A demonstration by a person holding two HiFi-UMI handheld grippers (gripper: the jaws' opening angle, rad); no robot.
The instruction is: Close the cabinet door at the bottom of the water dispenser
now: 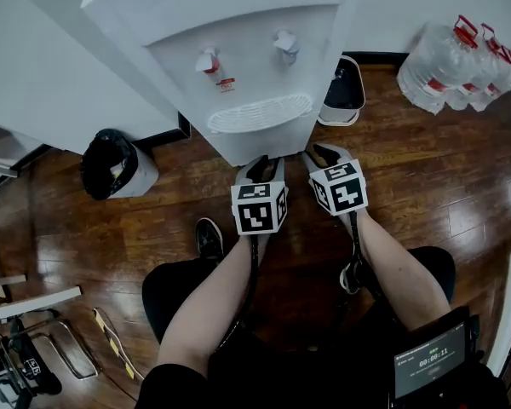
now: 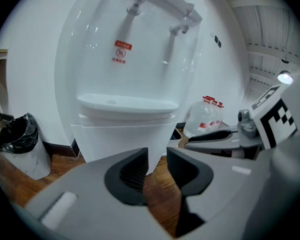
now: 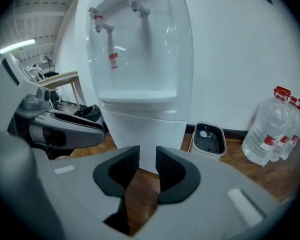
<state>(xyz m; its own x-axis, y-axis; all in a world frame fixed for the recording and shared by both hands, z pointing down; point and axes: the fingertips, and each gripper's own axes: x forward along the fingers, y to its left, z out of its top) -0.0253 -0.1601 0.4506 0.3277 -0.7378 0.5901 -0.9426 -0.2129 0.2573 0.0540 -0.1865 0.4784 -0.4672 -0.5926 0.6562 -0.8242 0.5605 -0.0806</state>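
Note:
The white water dispenser [image 1: 238, 75] stands against the wall with two taps and a drip tray [image 1: 260, 113]. Its lower front panel [image 2: 122, 141] [image 3: 145, 134] looks flat and flush with the body. My left gripper [image 1: 260, 167] [image 2: 157, 159] and right gripper [image 1: 325, 154] [image 3: 147, 159] hover side by side just in front of the dispenser's base, pointing at it and apart from it. Each has a narrow gap between its jaws, with only wood floor showing through. From the head view the drip tray's overhang hides the lower panel.
A bin lined with a black bag [image 1: 115, 164] stands left of the dispenser, and a small white bin [image 1: 345, 92] right of it. Large water bottles [image 1: 460, 58] sit at the far right. The person's legs and a shoe [image 1: 209, 239] are below the grippers.

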